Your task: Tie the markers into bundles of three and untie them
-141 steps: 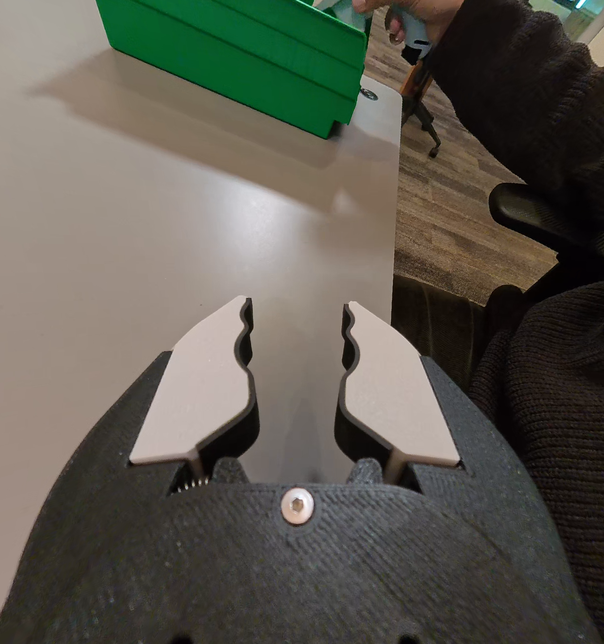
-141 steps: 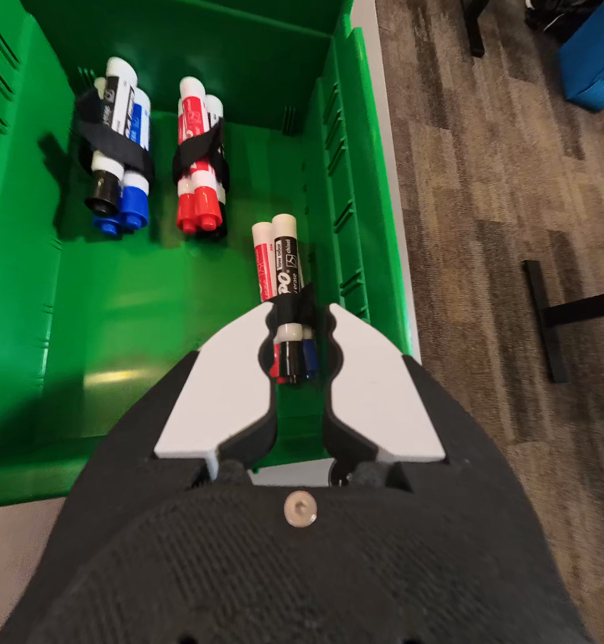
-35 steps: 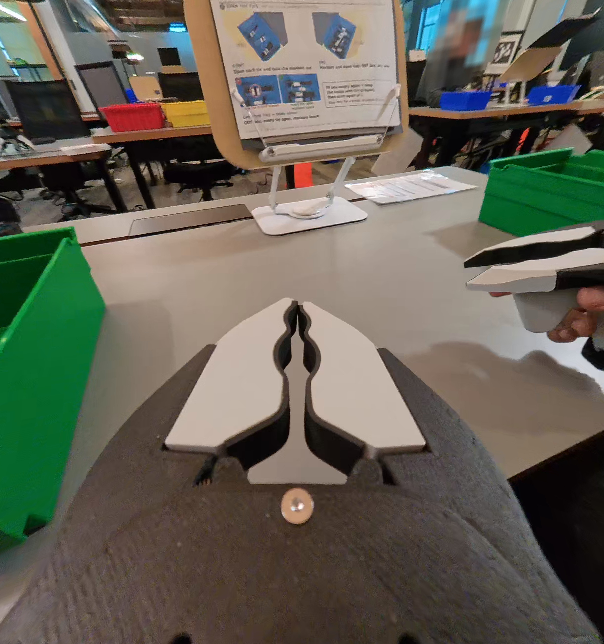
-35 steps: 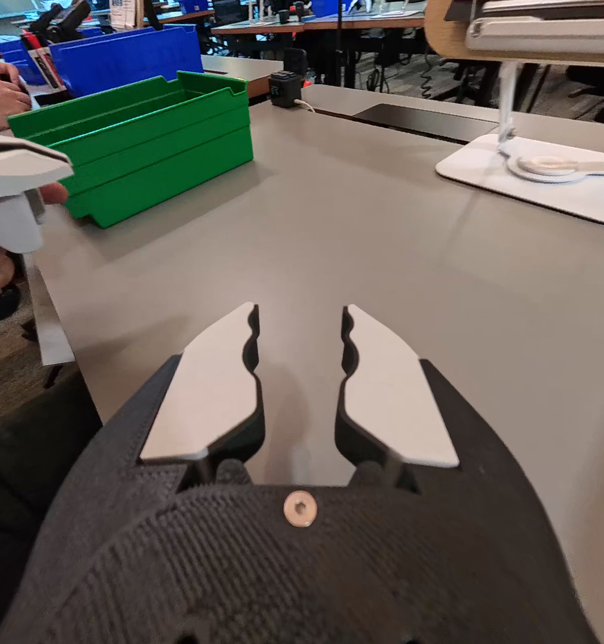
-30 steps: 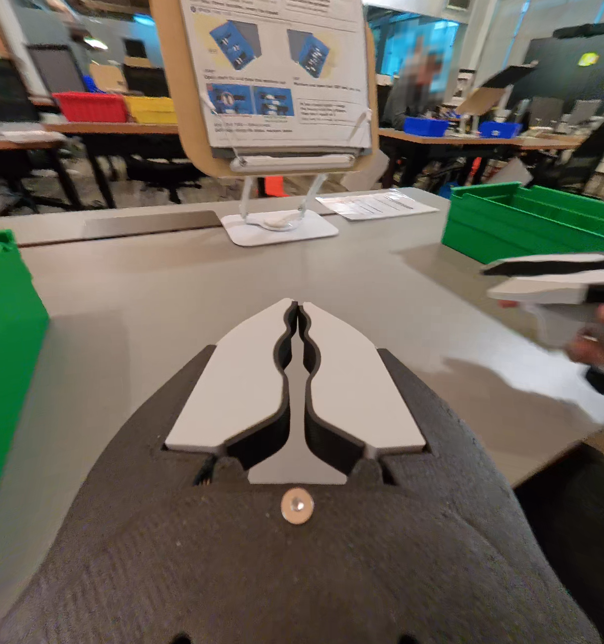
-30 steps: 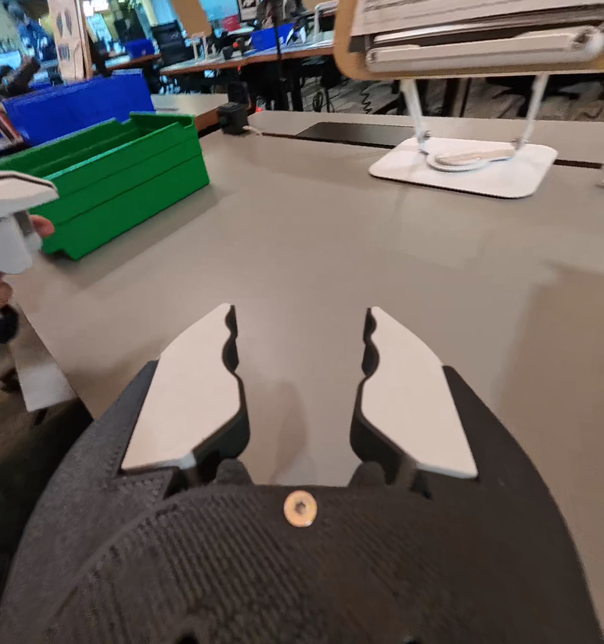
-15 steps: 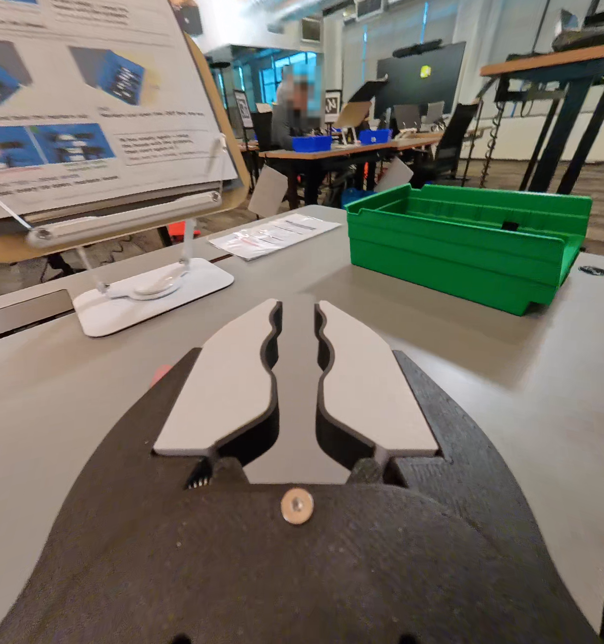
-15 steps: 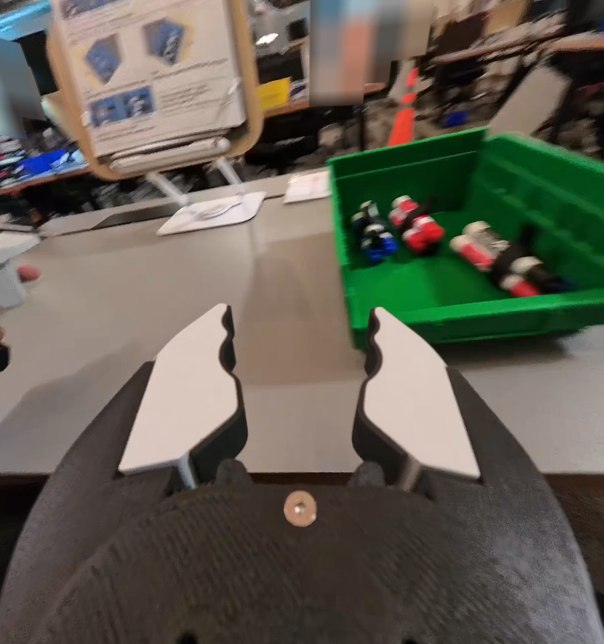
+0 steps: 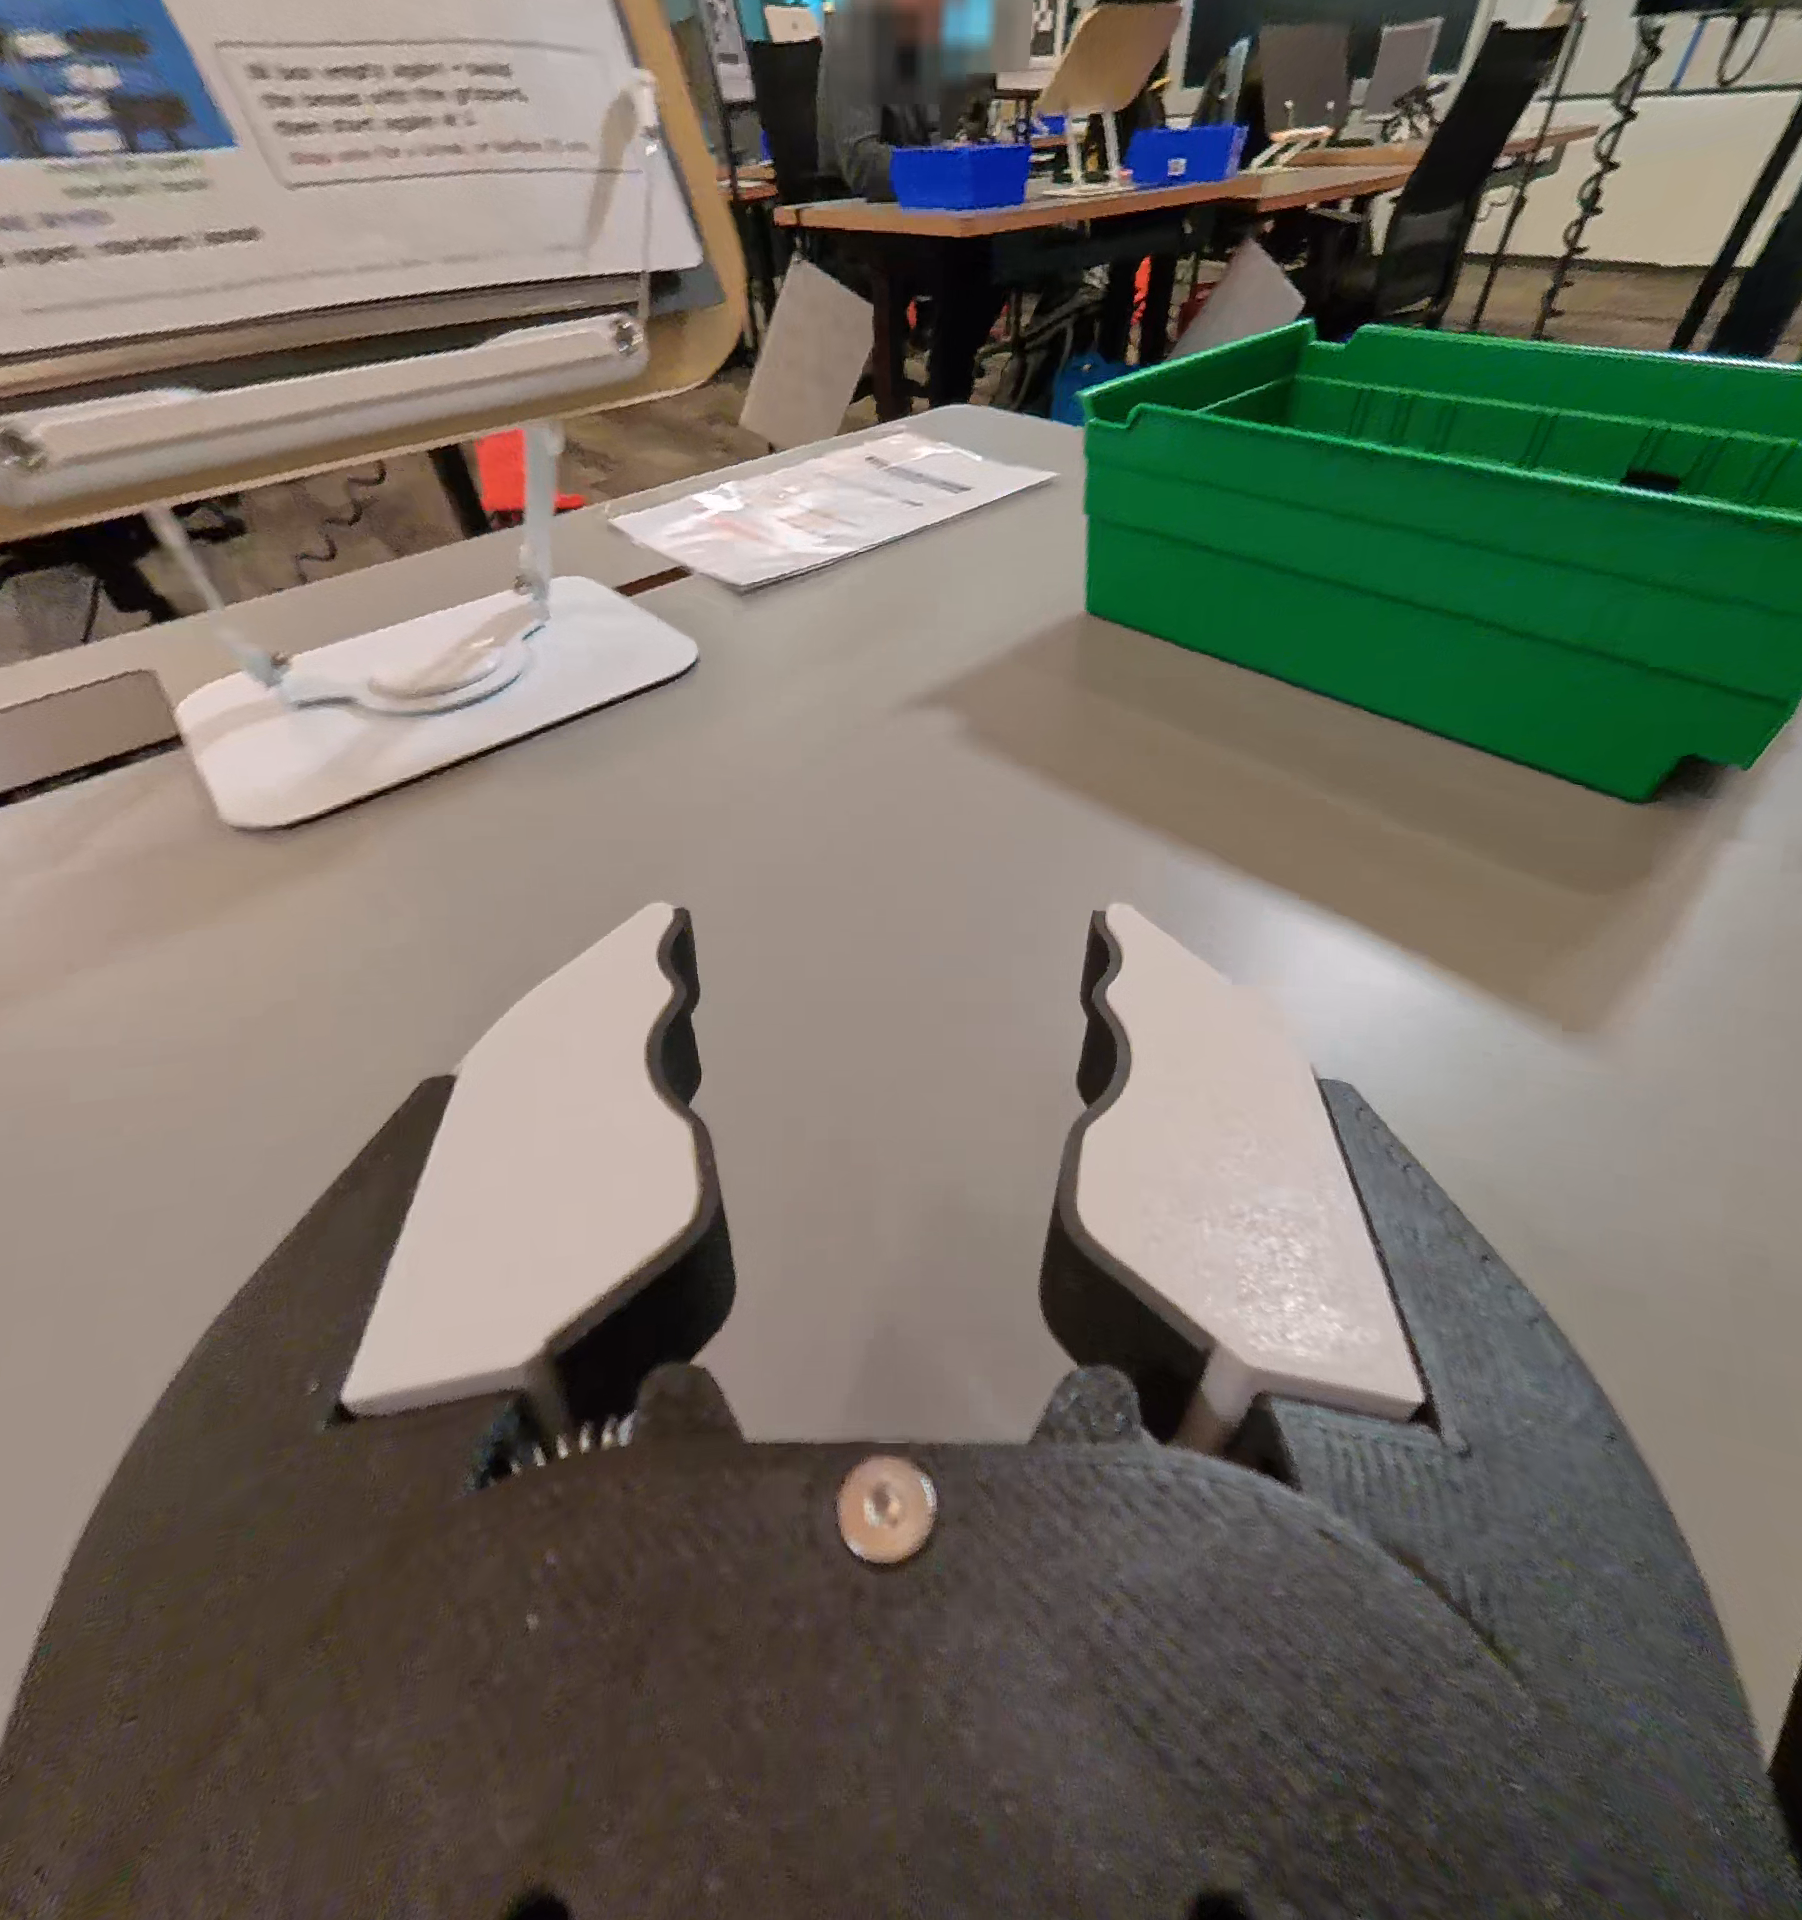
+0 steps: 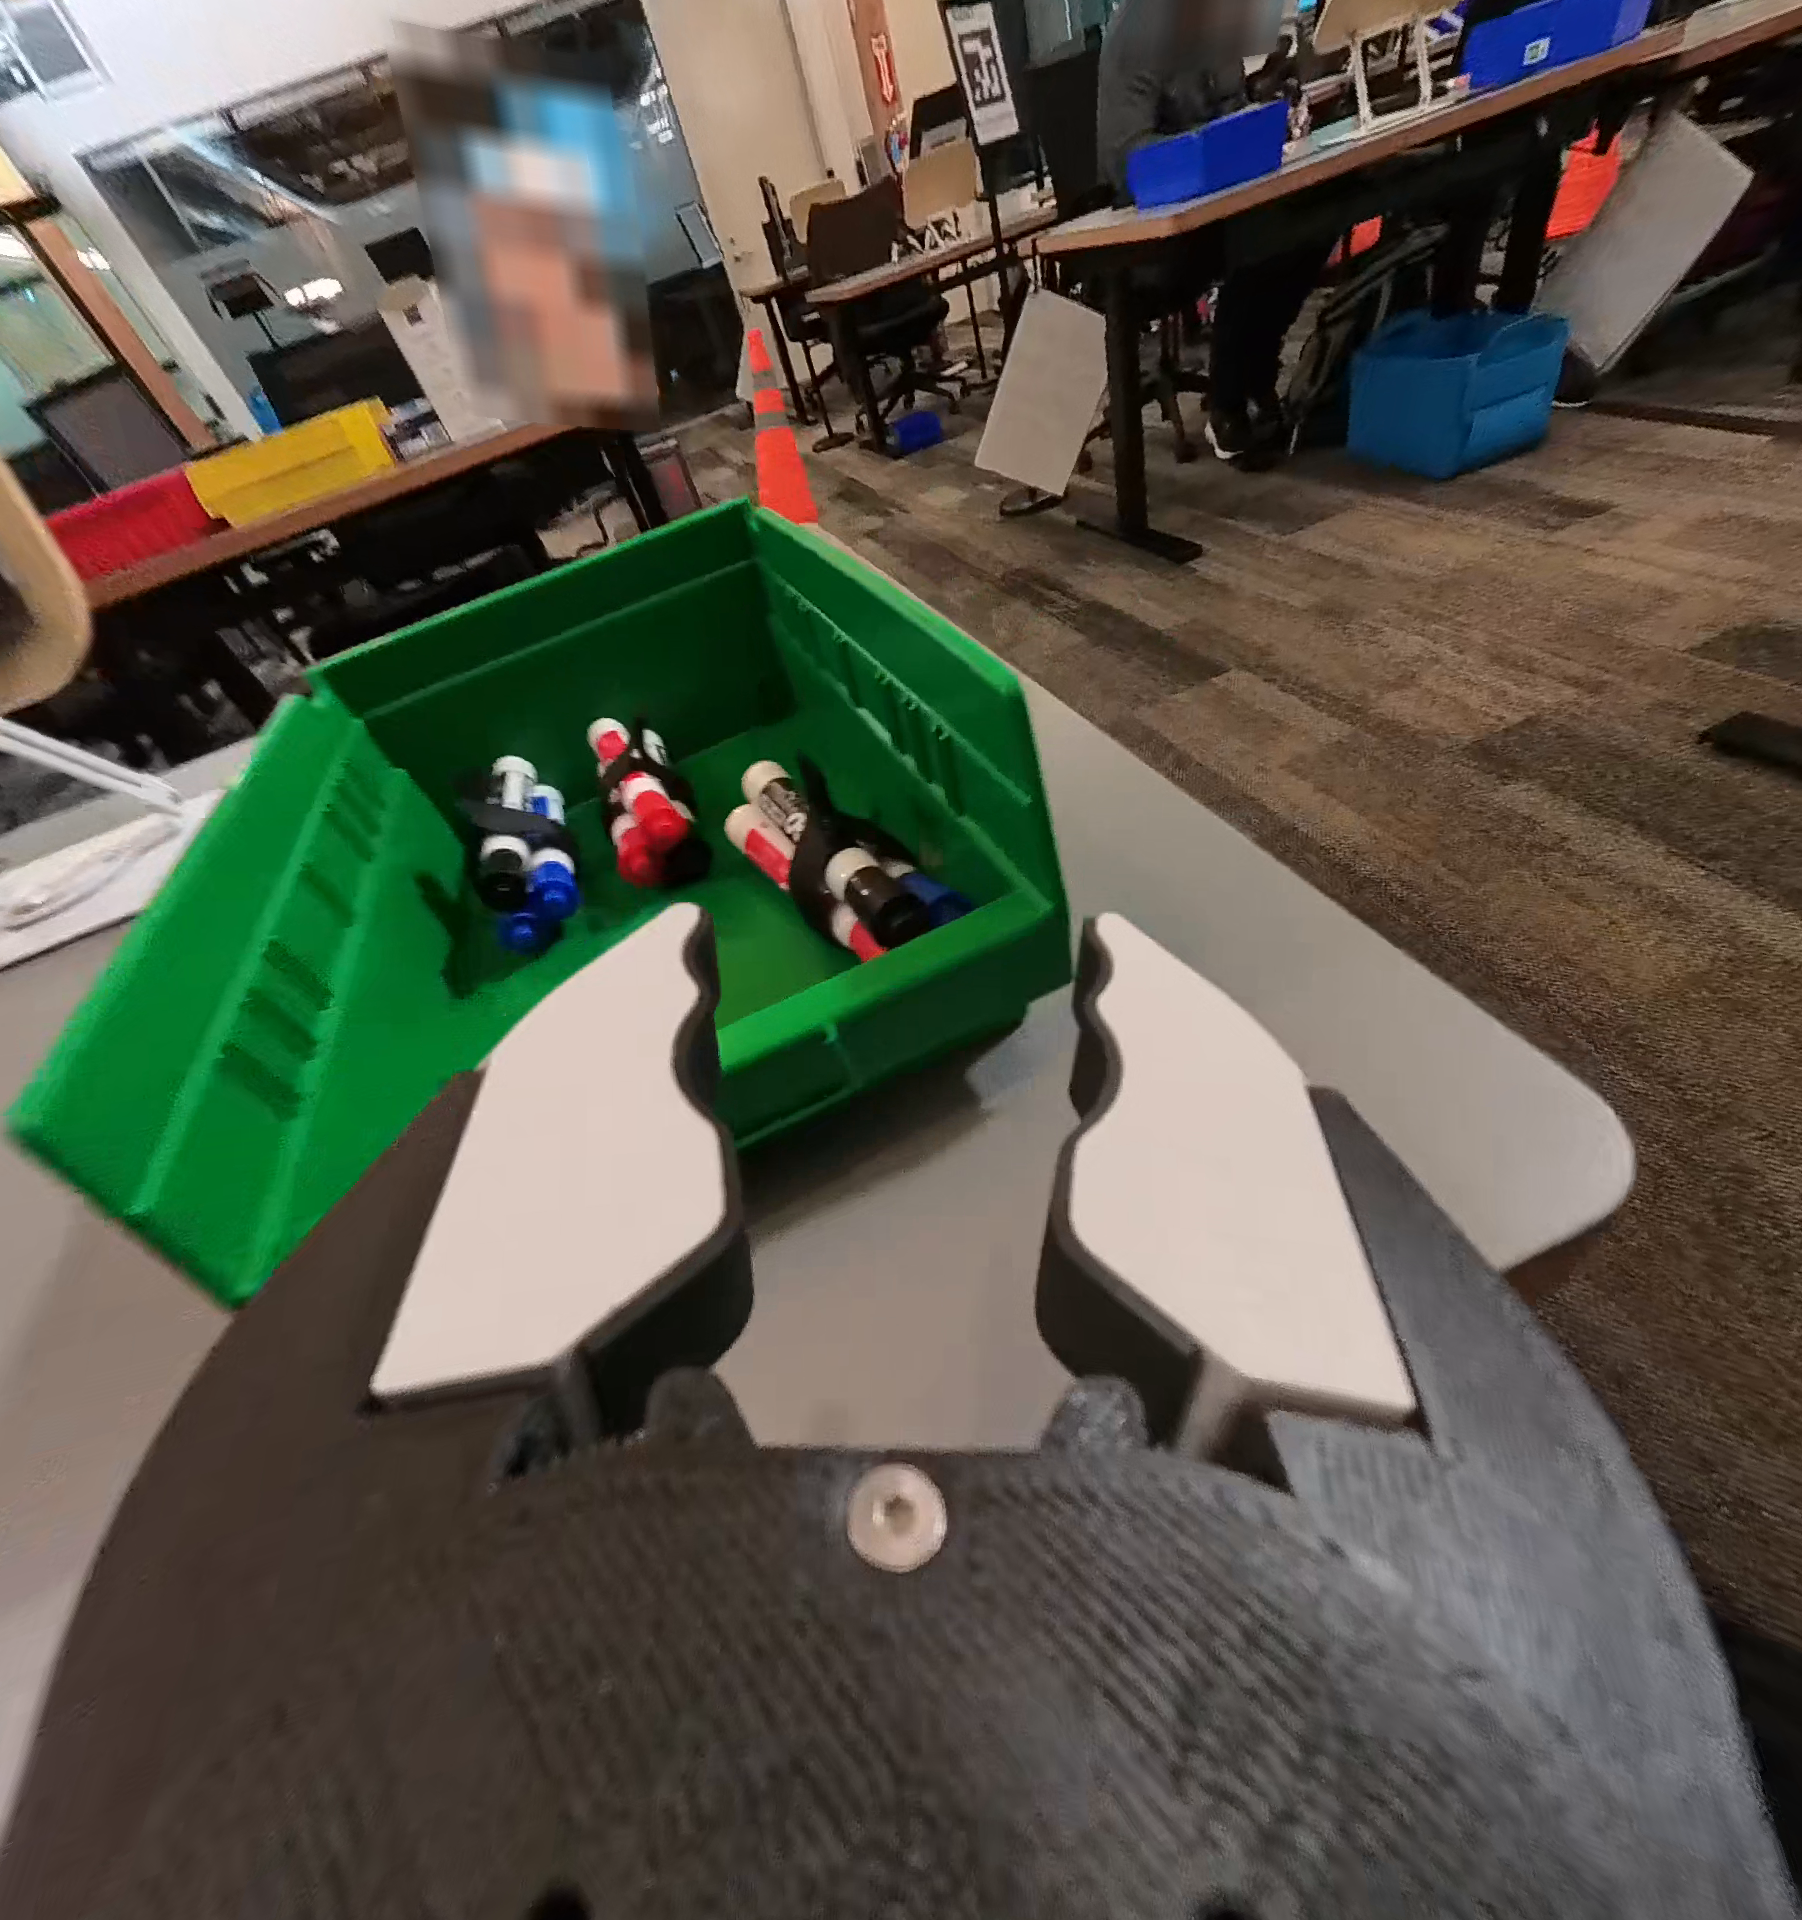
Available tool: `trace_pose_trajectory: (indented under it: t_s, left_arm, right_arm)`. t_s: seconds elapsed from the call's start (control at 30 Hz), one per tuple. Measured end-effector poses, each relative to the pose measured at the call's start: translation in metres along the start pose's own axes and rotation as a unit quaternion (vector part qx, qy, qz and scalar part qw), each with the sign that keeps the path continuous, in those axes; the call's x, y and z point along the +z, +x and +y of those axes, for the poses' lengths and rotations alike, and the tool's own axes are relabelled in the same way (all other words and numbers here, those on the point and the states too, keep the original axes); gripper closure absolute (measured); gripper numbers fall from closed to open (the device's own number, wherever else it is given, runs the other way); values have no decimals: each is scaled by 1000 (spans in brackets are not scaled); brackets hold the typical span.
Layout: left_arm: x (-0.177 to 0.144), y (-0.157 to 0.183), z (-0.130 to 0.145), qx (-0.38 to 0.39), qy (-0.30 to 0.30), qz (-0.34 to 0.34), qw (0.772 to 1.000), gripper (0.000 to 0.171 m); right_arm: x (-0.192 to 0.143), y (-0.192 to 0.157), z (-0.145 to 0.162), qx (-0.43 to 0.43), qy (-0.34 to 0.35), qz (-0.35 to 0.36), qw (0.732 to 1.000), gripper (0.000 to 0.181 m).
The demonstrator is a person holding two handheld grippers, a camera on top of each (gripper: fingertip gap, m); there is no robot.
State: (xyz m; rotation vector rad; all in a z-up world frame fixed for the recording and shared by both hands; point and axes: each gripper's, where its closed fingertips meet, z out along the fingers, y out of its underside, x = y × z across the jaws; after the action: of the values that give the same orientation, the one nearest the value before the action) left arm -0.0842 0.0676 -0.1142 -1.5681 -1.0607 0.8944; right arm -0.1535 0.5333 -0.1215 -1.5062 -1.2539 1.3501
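Since half a second ago the left gripper [image 9: 889, 914] has spread its jaws wide over the bare grey table [image 9: 876, 790], while the right gripper [image 10: 892, 920], equally parted and empty, has swung closer to the green plastic bin [image 10: 284, 997] holding three strapped marker bundles [image 10: 648, 805].

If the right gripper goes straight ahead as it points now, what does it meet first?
Probably the green bin: its near wall lies just beyond the open right gripper, marker bundles behind it. Height is unclear.

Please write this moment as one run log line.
left gripper: open, empty, over table | right gripper: open, empty, facing green bin | three marker bundles inside
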Motion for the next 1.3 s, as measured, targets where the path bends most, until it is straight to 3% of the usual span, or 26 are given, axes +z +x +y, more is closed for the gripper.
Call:
trace_pose_trajectory:
  t_s: [0.23, 0.5, 0.7, 0.87, 1.0, 1.07, 1.13, 1.3]
  left_arm:
    - [-52, -44, 17, -19, -11, -68, 997, 102]
    - [-97, -74, 29, -37, -11, -120, 992, 105]
    - [-108, -82, 32, -49, -12, -132, 990, 106]
    - [-97, -74, 35, -38, -25, -118, 992, 107]
    - [-87, -65, 32, -27, -24, -103, 994, 107]
    - [-81, -61, 31, -24, -26, -95, 995, 107]
    - [-76, -57, 30, -23, -27, -86, 996, 107]
    - [-72, -55, 33, -16, -35, -81, 996, 107]
  right_arm:
    - [52, 10, -2, -70, -40, -13, 997, 127]
    - [73, 36, -12, -120, -46, 24, 991, 172]
    - [80, 35, -13, -108, -50, 9, 993, 173]
    - [74, 22, -9, -99, -59, -37, 993, 175]
    - [59, -8, 2, -143, -65, -129, 979, 177]
    - [47, -29, 9, -134, -78, -195, 968, 177]
    - [42, -39, 12, -118, -89, -218, 965, 177]
    - [51, -50, -8, -79, -85, -184, 976, 139]
